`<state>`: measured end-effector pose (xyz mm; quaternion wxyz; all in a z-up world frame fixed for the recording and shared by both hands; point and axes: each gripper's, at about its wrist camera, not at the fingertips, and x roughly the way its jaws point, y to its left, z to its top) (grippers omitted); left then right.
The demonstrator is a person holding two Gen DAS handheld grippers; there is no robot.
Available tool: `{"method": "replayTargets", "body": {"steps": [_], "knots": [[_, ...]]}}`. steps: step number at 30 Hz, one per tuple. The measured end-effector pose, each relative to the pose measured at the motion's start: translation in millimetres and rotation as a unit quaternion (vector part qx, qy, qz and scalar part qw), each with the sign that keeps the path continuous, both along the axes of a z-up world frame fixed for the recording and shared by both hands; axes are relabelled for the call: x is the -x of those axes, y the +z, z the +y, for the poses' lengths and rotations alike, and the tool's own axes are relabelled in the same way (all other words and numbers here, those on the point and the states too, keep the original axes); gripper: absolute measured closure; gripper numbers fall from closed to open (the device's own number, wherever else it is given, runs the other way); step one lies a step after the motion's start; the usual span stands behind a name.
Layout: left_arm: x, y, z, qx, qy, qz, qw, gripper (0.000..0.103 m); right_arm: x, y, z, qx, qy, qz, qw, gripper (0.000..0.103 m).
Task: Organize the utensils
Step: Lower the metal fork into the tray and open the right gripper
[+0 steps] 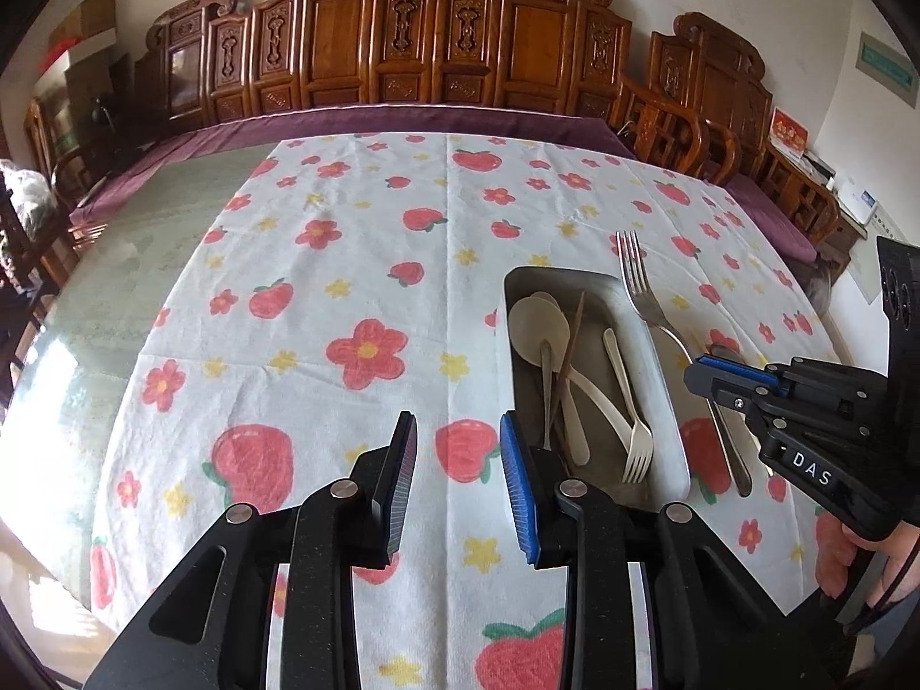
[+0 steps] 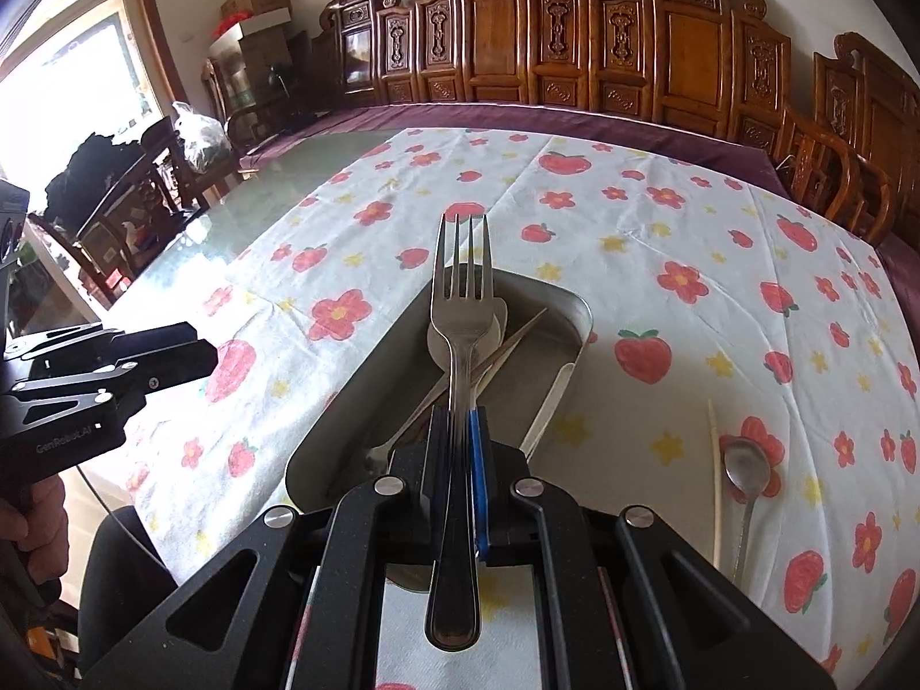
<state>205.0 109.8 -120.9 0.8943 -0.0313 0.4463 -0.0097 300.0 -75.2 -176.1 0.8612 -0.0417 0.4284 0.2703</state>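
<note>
My right gripper [image 2: 457,420] is shut on a metal fork [image 2: 463,299] and holds it by the handle, tines pointing away, above the near end of a metal tray [image 2: 581,310]. The tray [image 1: 661,356] holds beige spoons [image 1: 537,322], a beige fork [image 1: 635,448] and brown chopsticks [image 1: 569,356]. In the left wrist view the held fork [image 1: 638,282] hangs over the tray's right rim, with the right gripper [image 1: 719,379] behind it. A metal spoon [image 2: 744,471] and a pale chopstick [image 2: 715,477] lie on the cloth right of the tray. My left gripper [image 1: 460,477] is open and empty, left of the tray.
A floral cloth [image 1: 356,264] covers most of a glass-topped table [image 1: 103,287]. Carved wooden chairs [image 1: 448,40] line the far side. More chairs and boxes stand at the left [image 2: 172,172].
</note>
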Motion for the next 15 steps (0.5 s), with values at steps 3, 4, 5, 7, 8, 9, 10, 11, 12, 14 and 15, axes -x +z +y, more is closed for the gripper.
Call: {"method": "replayTargets", "body": {"steps": [3,4,5,7,8,9,10,11,12,14,15], "knots": [[3,1,5,0.0,0.003,-0.001,1.0,0.075,-6,-3,8,-0.003,-0.002,0.005,1.0,0.094],[3,2,6,0.0,0.004,-0.001,1.0,0.075,-8,-4,11,-0.004,-0.003,0.007,1.0,0.094],[4,2,8,-0.001,0.005,-0.002,1.0,0.075,-11,-6,13,-0.004,-0.004,0.009,1.0,0.094],[5,3,10,-0.003,0.006,-0.003,1.0,0.075,-15,-9,17,-0.005,-0.008,0.014,1.0,0.094],[6,3,11,-0.003,0.006,-0.003,1.0,0.075,-19,-12,18,-0.005,-0.012,0.018,1.0,0.094],[6,4,12,-0.003,0.007,-0.004,1.0,0.074,-21,-15,20,-0.006,-0.015,0.022,1.0,0.094],[6,4,13,-0.003,0.008,-0.004,1.0,0.074,-24,-17,21,-0.007,-0.018,0.026,0.999,0.094],[7,4,14,-0.003,0.009,-0.004,0.9999,0.074,-27,-21,23,-0.007,-0.023,0.031,0.999,0.094],[8,4,15,-0.004,0.01,-0.004,0.9999,0.073,-29,-24,24,-0.007,-0.026,0.034,0.999,0.094],[9,3,16,-0.005,0.011,-0.003,0.9999,0.073,-35,-31,27,-0.005,-0.032,0.041,0.999,0.094],[9,3,16,-0.005,0.012,-0.003,0.9999,0.073,-36,-34,29,-0.004,-0.035,0.045,0.998,0.094]]}}
